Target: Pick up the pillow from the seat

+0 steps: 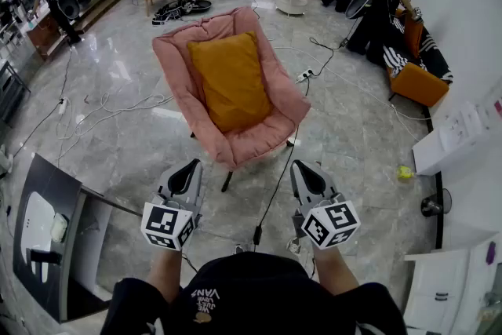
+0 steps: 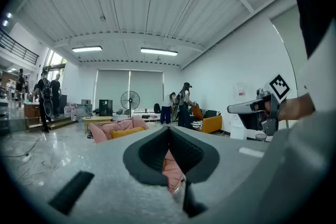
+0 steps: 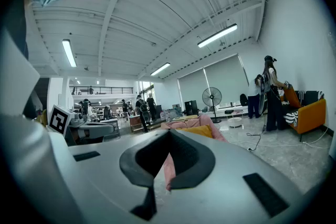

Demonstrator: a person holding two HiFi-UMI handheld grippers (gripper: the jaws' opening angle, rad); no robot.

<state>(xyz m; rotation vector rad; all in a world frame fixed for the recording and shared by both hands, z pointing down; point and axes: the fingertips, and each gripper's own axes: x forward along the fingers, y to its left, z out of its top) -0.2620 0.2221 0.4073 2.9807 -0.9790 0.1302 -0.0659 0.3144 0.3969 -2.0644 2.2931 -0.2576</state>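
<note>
pillow (image 1: pixel 230 78) on seat (image 1: pixel 177 68) looks soft, light, probably floppy; i'd pinch its near edge. left gripper (image 1: pixel 188 168) and right gripper (image 1: pixel 303 168) clenched, empty.

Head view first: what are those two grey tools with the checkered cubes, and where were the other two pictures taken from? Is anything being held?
There is no robot here. A person holds a hand tool in each hand: the left gripper and the right gripper. The cubes with square markers are part of those tools. The head view comes from a camera on the person's head that looks steeply down. Each of the other two pictures comes from a camera riding on one gripper, looking along its fingers. Both pairs of fingers are shut and hold nothing. Ahead, on the marble floor, stands a pink chair with an orange pillow lying on its seat. Neither gripper has reached it yet.
</note>
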